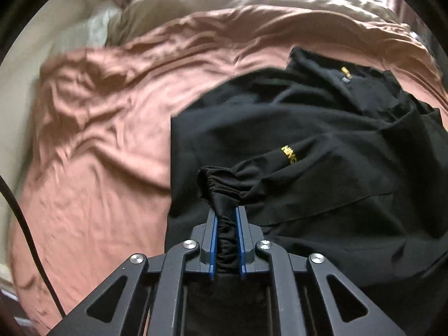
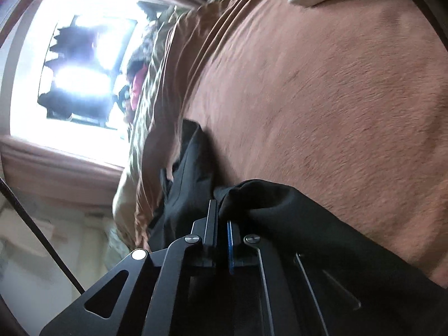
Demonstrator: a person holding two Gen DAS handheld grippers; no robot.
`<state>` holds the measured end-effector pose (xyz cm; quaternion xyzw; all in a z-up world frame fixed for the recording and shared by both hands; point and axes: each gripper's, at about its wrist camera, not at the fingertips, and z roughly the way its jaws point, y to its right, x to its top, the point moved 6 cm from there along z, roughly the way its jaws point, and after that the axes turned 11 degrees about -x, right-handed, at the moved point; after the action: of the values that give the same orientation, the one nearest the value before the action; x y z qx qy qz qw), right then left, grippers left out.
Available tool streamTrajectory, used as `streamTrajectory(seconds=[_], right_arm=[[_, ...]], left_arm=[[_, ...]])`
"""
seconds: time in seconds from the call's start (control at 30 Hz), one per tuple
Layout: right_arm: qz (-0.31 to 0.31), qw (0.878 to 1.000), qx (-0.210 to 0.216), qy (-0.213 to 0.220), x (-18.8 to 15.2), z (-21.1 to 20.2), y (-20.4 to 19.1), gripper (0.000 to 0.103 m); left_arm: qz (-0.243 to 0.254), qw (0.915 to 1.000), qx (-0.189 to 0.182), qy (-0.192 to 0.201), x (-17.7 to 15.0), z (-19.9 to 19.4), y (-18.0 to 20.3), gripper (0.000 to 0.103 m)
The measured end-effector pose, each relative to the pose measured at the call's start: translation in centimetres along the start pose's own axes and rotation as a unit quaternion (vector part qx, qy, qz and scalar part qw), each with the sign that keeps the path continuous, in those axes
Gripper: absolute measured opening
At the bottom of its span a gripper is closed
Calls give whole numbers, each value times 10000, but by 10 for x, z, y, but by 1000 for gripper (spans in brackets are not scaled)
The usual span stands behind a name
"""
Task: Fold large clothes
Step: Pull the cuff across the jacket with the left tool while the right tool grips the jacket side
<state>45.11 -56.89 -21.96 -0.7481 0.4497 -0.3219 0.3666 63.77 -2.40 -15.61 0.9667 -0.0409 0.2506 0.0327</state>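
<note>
The left gripper (image 1: 227,215) pinches the black jacket's (image 1: 322,145) elastic cuff (image 1: 221,186) at six o'clock over the pink bedsheet (image 1: 98,128), while the right gripper (image 2: 222,212) clamps black fabric (image 2: 280,204)

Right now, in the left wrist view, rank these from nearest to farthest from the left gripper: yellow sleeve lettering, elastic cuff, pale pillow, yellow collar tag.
1. elastic cuff, pinched in the left gripper.
2. yellow sleeve lettering, just beyond, to the right.
3. yellow collar tag, farther up on the right.
4. pale pillow, far upper left.
</note>
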Motion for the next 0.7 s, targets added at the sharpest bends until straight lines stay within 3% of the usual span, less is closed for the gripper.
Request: streamTrajectory(seconds=[0.13,0.27,0.33,0.43,0.7], right_arm=[[287,9995,127,34,-7,2,11,1],[247,9996,110,46,-16,6,12,1],[211,9998,16,-42,-22,9,11,1],[141,9998,-52,-157,-31,13,8,2],[122,9993,-261,-255,-36,12,2,4]], left_arm=[[-96,9985,-230,496,24,-16,7,11],[23,9968,-135,784,43,-23,11,11],[-188,9965,1,815,46,-24,1,11],[-541,9969,127,552,37,-9,-20,11],[-637,9972,233,-319,-3,26,-29,14]])
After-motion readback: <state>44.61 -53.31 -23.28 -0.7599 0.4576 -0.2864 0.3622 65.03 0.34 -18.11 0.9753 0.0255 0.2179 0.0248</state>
